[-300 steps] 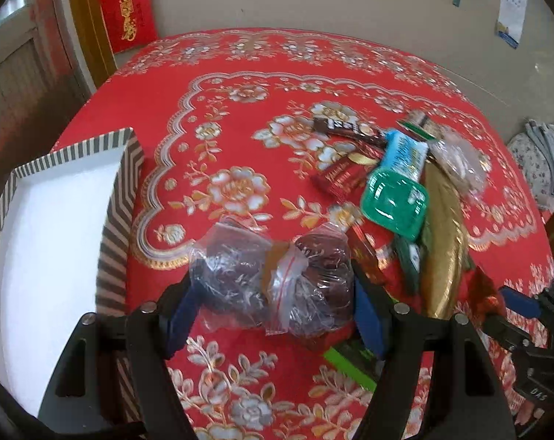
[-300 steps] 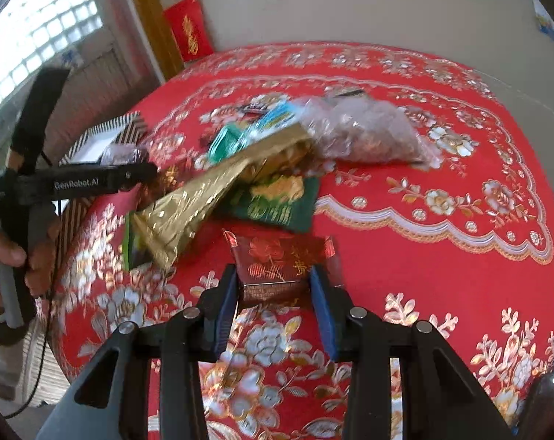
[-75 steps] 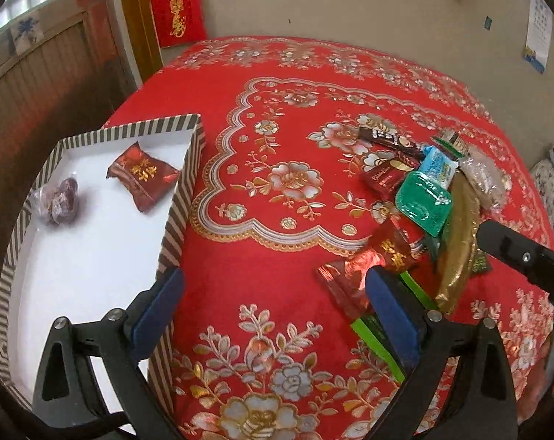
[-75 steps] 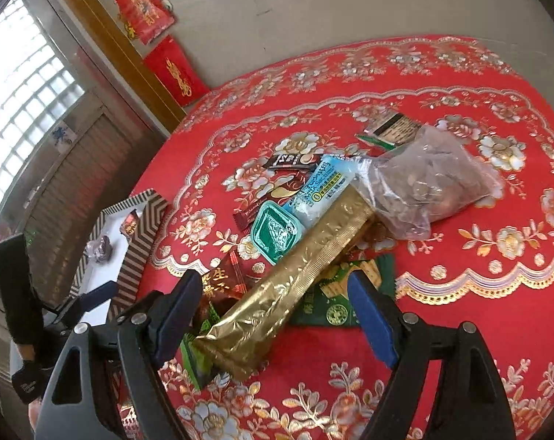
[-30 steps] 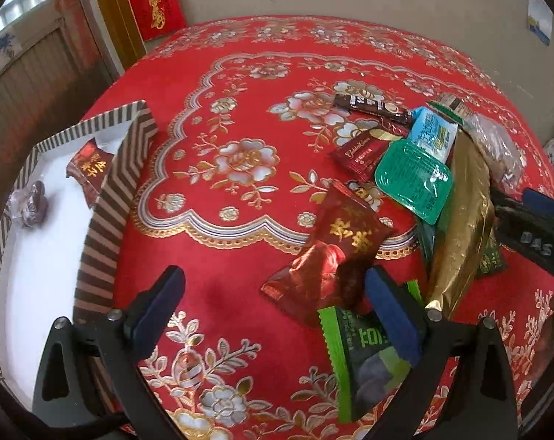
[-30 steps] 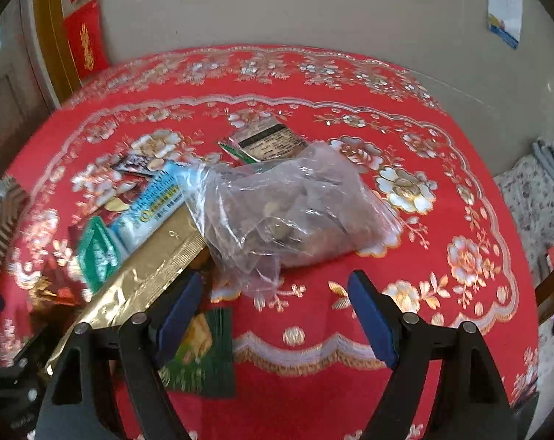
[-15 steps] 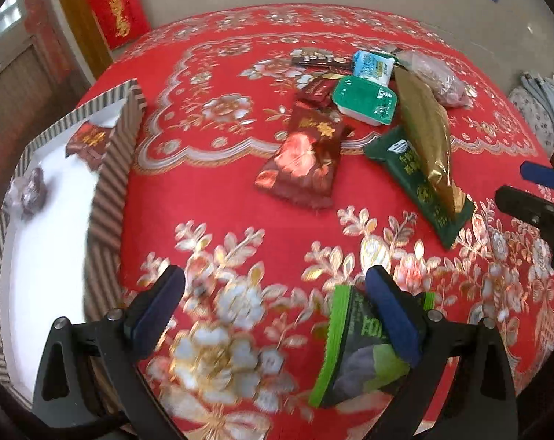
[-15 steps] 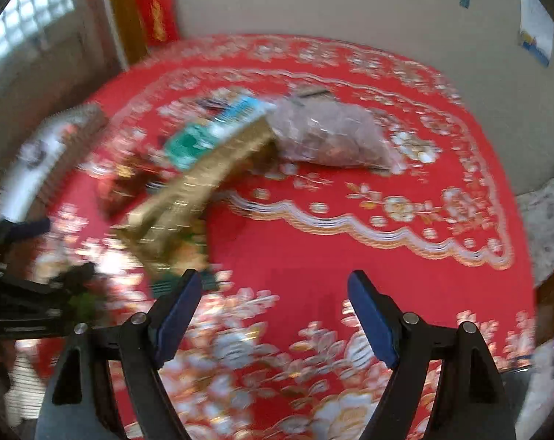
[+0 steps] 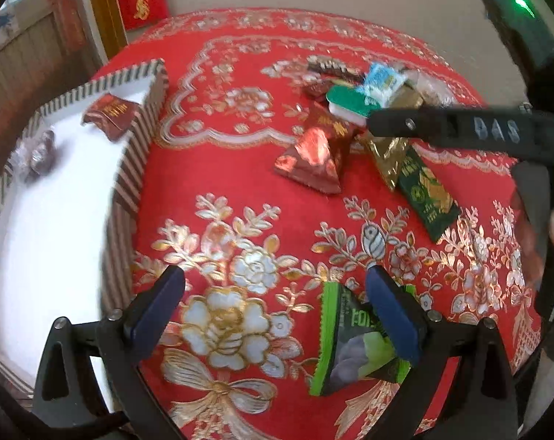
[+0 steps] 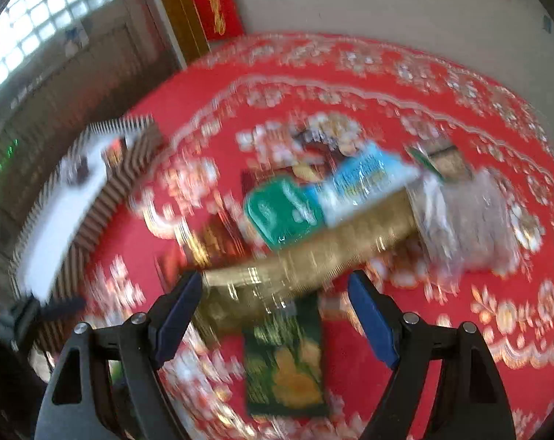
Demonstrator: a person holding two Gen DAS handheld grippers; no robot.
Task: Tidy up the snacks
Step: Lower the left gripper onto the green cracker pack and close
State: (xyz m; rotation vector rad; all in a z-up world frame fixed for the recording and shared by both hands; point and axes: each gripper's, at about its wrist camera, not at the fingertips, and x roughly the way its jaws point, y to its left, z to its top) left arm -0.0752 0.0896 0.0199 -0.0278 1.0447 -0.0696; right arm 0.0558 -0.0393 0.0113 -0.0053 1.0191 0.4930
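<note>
My left gripper (image 9: 275, 304) spread, green pack (image 9: 353, 344) at right finger — right gripper (image 10: 275, 304) spread over gold pack (image 10: 306, 256).

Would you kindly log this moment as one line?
left claw: open, by bright green snack packet | right claw: open, over long gold foil packet | striped-rim white tray: two snacks

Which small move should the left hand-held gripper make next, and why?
Probably shift a little to its right and close on the bright green snack packet. The left hand-held gripper is open and empty, and the packet lies under its right finger rather than between both. The striped box so far holds only two snacks.
</note>
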